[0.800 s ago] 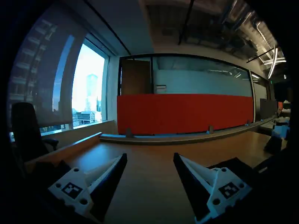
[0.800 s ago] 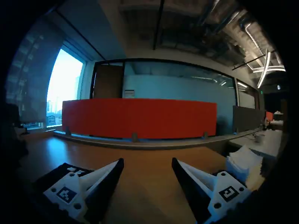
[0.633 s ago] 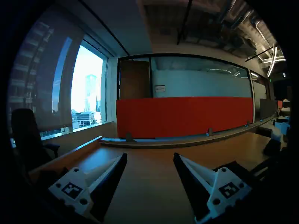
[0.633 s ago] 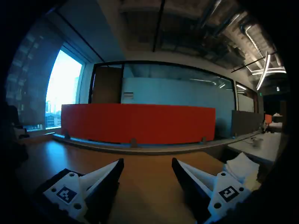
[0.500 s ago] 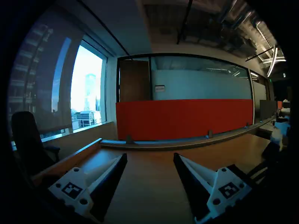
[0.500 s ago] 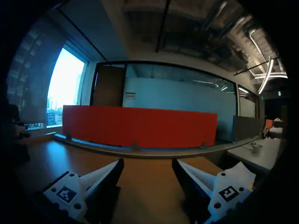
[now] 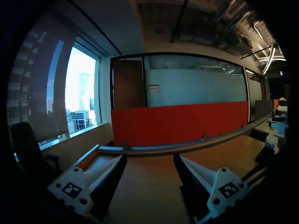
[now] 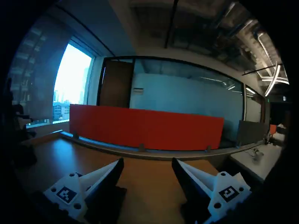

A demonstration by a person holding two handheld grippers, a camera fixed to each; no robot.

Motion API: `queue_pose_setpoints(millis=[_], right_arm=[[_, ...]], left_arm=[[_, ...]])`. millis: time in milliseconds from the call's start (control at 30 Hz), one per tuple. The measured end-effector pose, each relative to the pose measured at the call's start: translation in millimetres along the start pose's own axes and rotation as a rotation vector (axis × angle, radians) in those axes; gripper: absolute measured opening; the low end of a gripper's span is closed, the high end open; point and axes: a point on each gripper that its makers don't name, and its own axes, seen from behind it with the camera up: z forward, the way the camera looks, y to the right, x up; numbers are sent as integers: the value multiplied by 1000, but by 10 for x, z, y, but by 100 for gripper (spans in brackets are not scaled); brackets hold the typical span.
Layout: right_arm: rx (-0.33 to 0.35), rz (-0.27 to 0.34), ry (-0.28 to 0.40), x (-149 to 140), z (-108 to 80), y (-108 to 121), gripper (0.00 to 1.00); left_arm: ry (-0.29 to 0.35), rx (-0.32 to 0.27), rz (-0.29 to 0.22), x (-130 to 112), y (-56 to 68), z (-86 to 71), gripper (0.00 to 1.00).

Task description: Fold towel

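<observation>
As both views tilt up off the wooden surface [image 7: 149, 194], left claw [image 7: 149, 156] and right claw [image 8: 147, 160] stay released, empty; folding looks unstarted.

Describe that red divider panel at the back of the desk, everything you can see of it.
The red divider panel is a long, flat, plain orange-red screen with a matte look. It stands upright along the far edge of the wooden desk, its bottom edge gripped by small grey feet. A glass wall rises behind it. Nothing leans on it.
</observation>
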Motion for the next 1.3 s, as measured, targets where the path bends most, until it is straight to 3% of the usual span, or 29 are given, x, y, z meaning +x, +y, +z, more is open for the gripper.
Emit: queue_pose_setpoints(millis=[233, 700, 1000, 1300], right_arm=[[77, -18, -51, 74, -57, -164, 99], [257, -83, -164, -92, -141, -530, 99], [349, -134, -250, -396, -192, -717, 100], [413, -139, -320, -794, -251, -889, 100]], left_arm=[[-70, -79, 12, -39, 126, -79, 92], [-189, -283, 56, -270, 550, -164, 92], [-271, -376, 85, -621, 836, -267, 92], [-347, -417, 127, -1051, 1045, -309, 92]])
